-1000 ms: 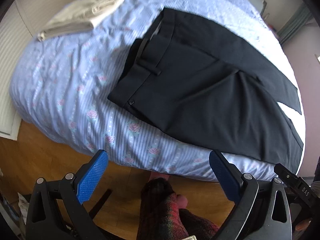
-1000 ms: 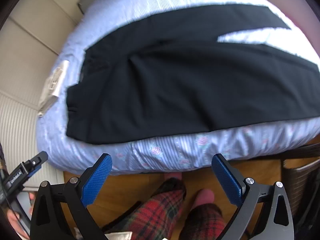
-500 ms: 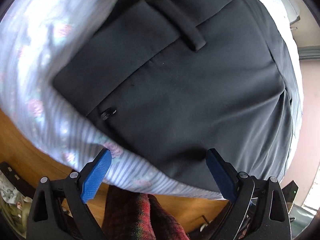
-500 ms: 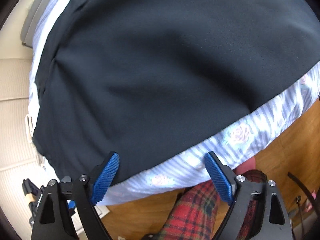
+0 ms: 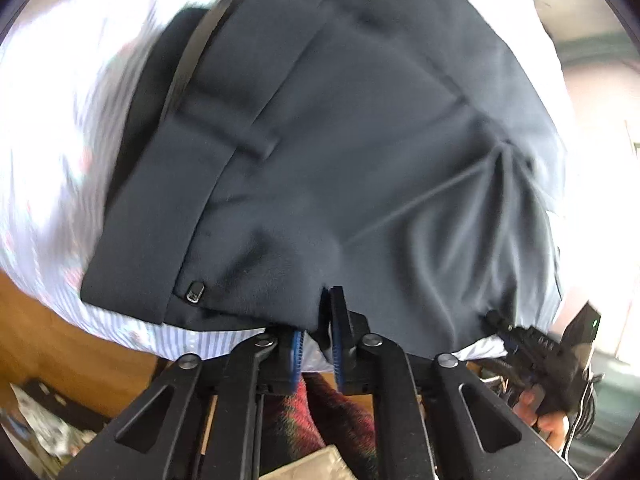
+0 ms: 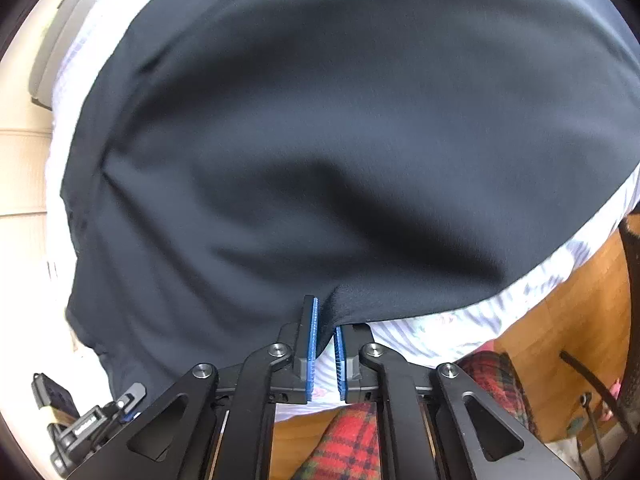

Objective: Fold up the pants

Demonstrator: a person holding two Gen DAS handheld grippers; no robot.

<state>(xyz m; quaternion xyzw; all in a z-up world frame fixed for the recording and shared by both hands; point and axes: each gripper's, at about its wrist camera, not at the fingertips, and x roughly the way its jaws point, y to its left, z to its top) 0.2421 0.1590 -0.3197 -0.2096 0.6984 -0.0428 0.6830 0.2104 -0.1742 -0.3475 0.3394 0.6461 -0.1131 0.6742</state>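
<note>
Black dress pants (image 5: 360,152) lie spread on a bed and fill both views; they also show in the right wrist view (image 6: 320,140). The waistband with a belt loop and a small hook clasp (image 5: 195,291) is at the left in the left wrist view. My left gripper (image 5: 320,320) is shut on the near edge of the pants, just right of the waistband. My right gripper (image 6: 326,320) is shut on the near edge further along the leg. Fabric puckers toward each grip.
The bed has a light blue striped floral sheet (image 5: 44,184), also seen in the right wrist view (image 6: 460,328). Wooden floor (image 6: 560,312) lies below the bed edge. The person's red plaid legs (image 6: 352,440) stand close to the bed. The other gripper (image 5: 548,352) shows at the right.
Both grippers moved in to the near edge of the pants and closed on the fabric. A second ago they were open and held back from the bed.
</note>
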